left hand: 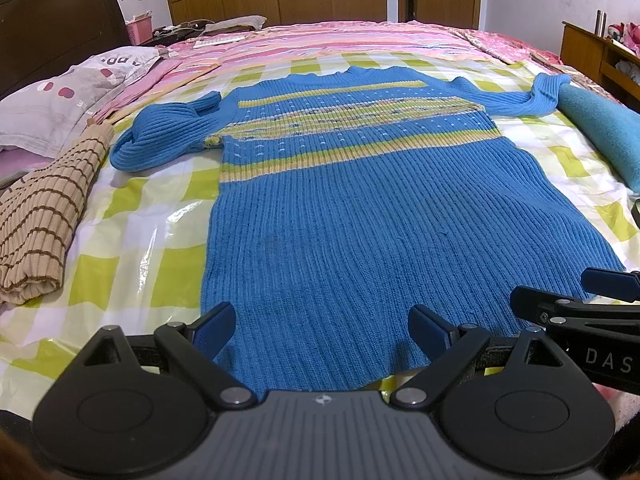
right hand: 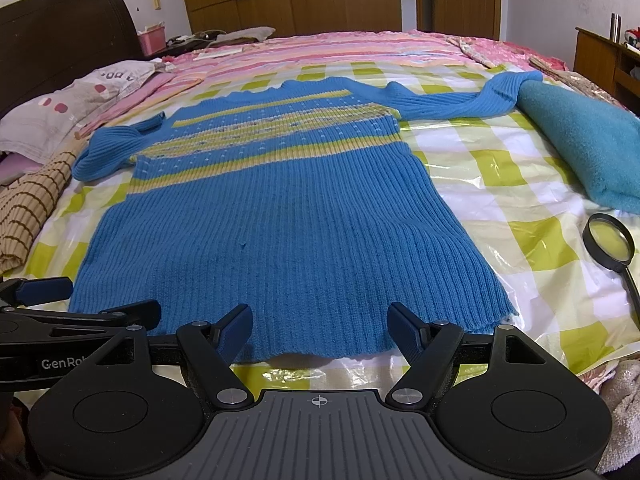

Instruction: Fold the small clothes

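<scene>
Blue knitted sweater lies flat and spread out on the checked plastic sheet covering the bed, hem toward the cameras, neckline at the far end. Yellow-green bands cross the chest. One sleeve is bunched and folded back on the headboard side; the other stretches out to the opposite side, its cuff resting on a teal folded cloth.

Left gripper: jaws wide apart, holding nothing. It sits at the sweater's hem — the two blue pads straddle the lower edge of the knit, with the fabric lying between and just beyond them. Contact with the cloth cannot be confirmed.

Right gripper: jaws likewise wide apart, holding nothing. It is at the same hem, further toward the sweater's other bottom corner, the hem edge running between its fingertips. In the left wrist view it appears at the right margin, just beside the left gripper.

Surroundings: a beige striped garment lies folded beside the sweater on the headboard side; a magnifying glass lies on the sheet on the opposite side, apart from the sweater.
</scene>
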### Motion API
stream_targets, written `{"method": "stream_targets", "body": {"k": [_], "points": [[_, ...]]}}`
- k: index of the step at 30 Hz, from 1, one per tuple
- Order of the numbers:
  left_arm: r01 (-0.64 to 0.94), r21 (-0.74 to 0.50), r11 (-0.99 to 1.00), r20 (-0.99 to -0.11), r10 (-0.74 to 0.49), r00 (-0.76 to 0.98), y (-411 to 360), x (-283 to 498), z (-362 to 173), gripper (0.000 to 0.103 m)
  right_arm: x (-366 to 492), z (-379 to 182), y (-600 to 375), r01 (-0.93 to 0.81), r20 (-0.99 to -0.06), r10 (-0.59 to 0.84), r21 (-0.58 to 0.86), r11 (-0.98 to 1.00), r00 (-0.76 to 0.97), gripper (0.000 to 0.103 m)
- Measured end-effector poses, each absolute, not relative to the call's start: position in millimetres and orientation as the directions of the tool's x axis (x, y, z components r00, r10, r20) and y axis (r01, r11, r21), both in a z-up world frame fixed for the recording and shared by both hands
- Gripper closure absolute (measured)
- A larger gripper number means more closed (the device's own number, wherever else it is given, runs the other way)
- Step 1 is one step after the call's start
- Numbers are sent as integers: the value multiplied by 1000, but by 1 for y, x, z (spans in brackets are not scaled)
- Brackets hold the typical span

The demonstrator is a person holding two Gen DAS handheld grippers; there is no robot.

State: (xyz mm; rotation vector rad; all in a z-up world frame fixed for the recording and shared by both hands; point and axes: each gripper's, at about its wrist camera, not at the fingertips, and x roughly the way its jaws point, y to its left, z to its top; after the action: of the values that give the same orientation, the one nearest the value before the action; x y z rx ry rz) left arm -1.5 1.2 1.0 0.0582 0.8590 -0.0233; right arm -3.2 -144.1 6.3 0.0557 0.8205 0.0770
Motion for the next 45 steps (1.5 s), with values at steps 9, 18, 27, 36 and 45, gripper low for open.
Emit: {"method": "stream_targets", "body": {"k": [9,18,27,36,45], "points": [[37,39,999,-754,5,657,4,-2,0,6,-1,8,-141,-58,-724,99,81,995,683,28],[9,39,999,-746,23,665,7,-2,1,7,3,7,-138,-94,-712,129,89,992,690,33],[5,52,999,-730,35,683,6,2,7,8,8,11,-140,-110,-691,147,98,989,707,34],[6,60,998,-702,38,712,4,11,22,8,14,24,-144,-110,-653,164,124,986,739,34],[11,62,998,-680,34,733,-2,28,36,8,30,35,-151,-106,-625,161,124,987,764,34]]}}
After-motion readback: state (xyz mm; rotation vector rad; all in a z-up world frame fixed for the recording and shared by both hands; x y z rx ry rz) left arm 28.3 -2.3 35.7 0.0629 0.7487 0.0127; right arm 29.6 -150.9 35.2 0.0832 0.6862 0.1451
